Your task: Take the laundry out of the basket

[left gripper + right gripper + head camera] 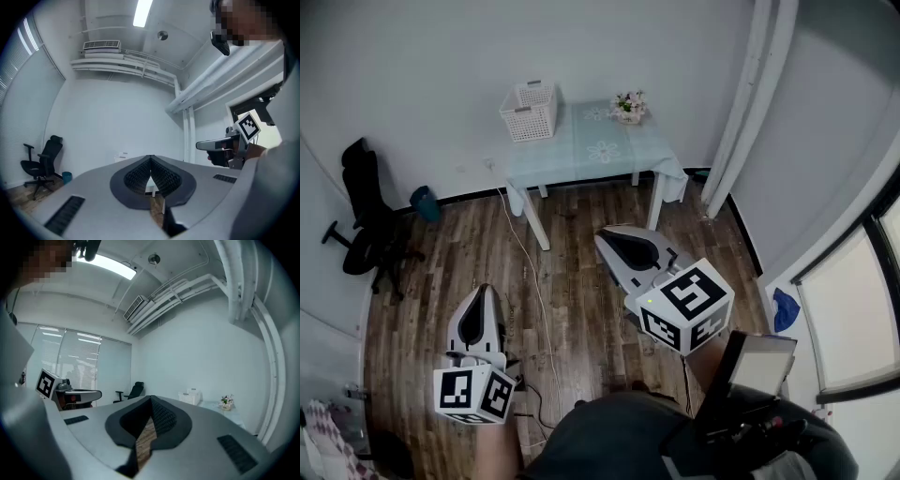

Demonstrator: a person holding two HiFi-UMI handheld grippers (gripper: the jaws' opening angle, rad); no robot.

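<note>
Far left by the wall stood a black office chair (366, 220), with a small blue bin (425, 202) near it. Left tongs (485, 291) were over the wood floor (581, 309), held level. Jaws were fully closed with nothing between them, and the left gripper view agreed. White cable (534, 281) ran along the floor between the two tongs. White basket (531, 111) sat on the back-left corner of the desk (600, 155) against the far wall, well apart from both tongs. Couldn't tell what was inside it. Flowers (629, 106) stood at the desk's back edge, right of the basket. Right tongs (605, 236) were level too, pointed toward the desk. Jaws were pressed together and empty, and the right gripper view agreed. Window (853, 319) was at far right.
</note>
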